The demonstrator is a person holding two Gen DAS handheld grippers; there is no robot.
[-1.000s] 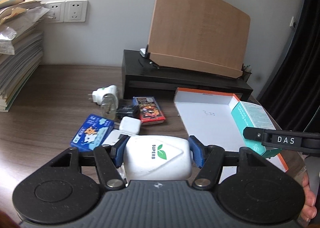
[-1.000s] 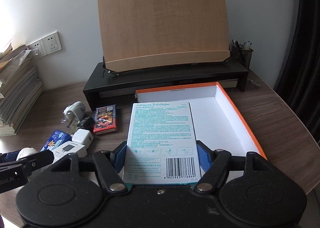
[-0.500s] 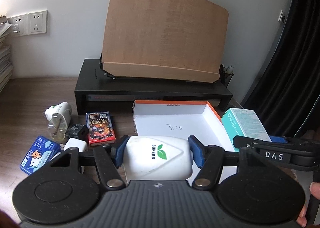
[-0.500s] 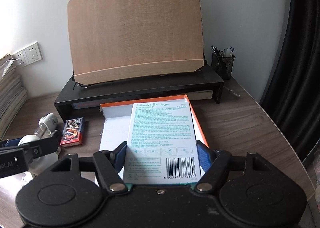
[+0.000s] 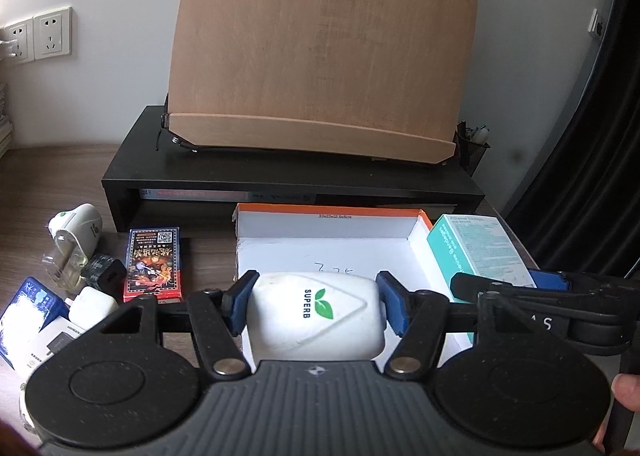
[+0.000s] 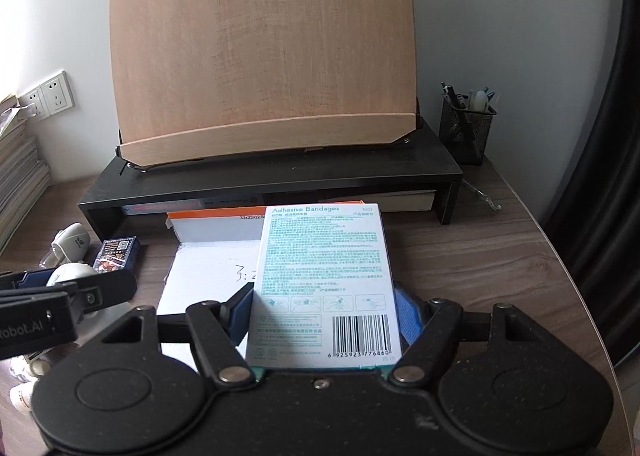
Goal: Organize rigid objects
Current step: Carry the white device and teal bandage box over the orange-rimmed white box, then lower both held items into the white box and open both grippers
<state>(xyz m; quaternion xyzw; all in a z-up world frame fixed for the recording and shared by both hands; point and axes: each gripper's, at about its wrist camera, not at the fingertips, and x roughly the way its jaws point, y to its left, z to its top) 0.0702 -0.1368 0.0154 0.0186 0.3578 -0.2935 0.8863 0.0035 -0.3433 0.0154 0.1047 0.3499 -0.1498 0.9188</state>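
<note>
Left wrist view: your left gripper (image 5: pixel 313 308) has its jaws clamped on a smooth white rounded plastic device (image 5: pixel 313 318) marked SUPERB with a green leaf. Just ahead of the jaws lies a shallow cardboard tray (image 5: pixel 332 211), orange rim, white inside, handwritten digits on the floor, nothing else seen in it. Right of the jaws, the teal bandage box (image 5: pixel 476 252) sits in your right gripper (image 5: pixel 516 288) beside the tray's right wall. Left of the jaws, on the dark wood-grain worktop (image 5: pixel 56 175): glossy red card pack (image 5: pixel 154 264), white plug (image 5: pixel 76 228), small black cube (image 5: pixel 105 272), white charger (image 5: pixel 90 306), blue tissue pack (image 5: pixel 28 306). Beyond the tray, a black riser (image 5: pixel 280 175) carries a curved plywood bookstand (image 5: pixel 320 43).

Right wrist view: your right gripper (image 6: pixel 322 312) jaws pinch the flat rectangular Adhesive Bandages box (image 6: pixel 324 280), printed back up, barcode nearest you. It hangs over the tray's (image 6: pixel 212 215) right part. Left of the jaws, your left gripper (image 6: pixel 68 296). Far right ahead, a black mesh pen cup (image 6: pixel 466 131) holding pens.
</note>
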